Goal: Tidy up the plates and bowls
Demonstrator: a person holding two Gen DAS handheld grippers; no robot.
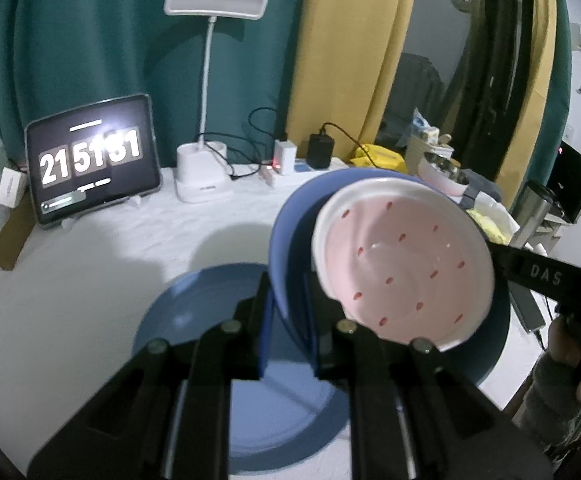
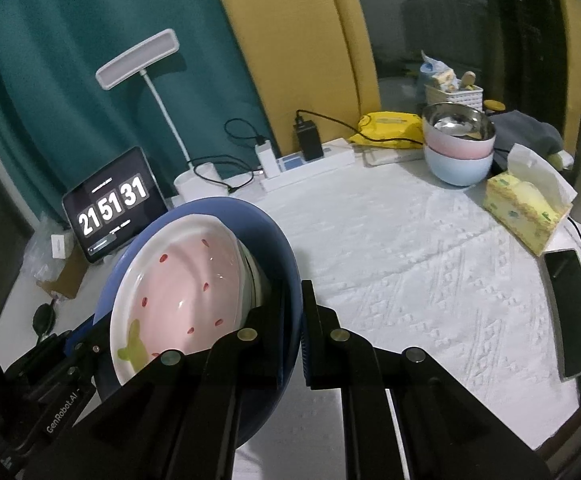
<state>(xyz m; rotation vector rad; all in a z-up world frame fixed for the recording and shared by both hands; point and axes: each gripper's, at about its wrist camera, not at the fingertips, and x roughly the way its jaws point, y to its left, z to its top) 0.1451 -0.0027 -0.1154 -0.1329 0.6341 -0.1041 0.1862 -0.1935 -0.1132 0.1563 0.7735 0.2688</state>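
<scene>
The left tool [image 1: 290, 312] is clenched on the near rim of a raised blue plate [image 1: 286, 236], and the right tool [image 2: 292, 320] is clenched on the opposite rim of the same plate, so the plate hangs tilted between the 2 above the worktop [image 2: 410, 264]. A pink strawberry plate [image 1: 402, 264] lies inside the blue one, leaning against its wall. Directly beneath, a second blue plate [image 1: 210, 320] rests flat on the white cloth. Farther out on the right, 3 stacked bowls [image 2: 458, 148] stand near the back edge, with a tissue box [image 2: 526, 216] just beside them and a phone [image 2: 570, 312] lying near the worktop's right edge. On the left stand a tablet [image 1: 94, 160] showing a clock and a white desk lamp [image 1: 206, 136], with a power strip [image 2: 310, 164] and its chargers between the lamp and the bowls.
</scene>
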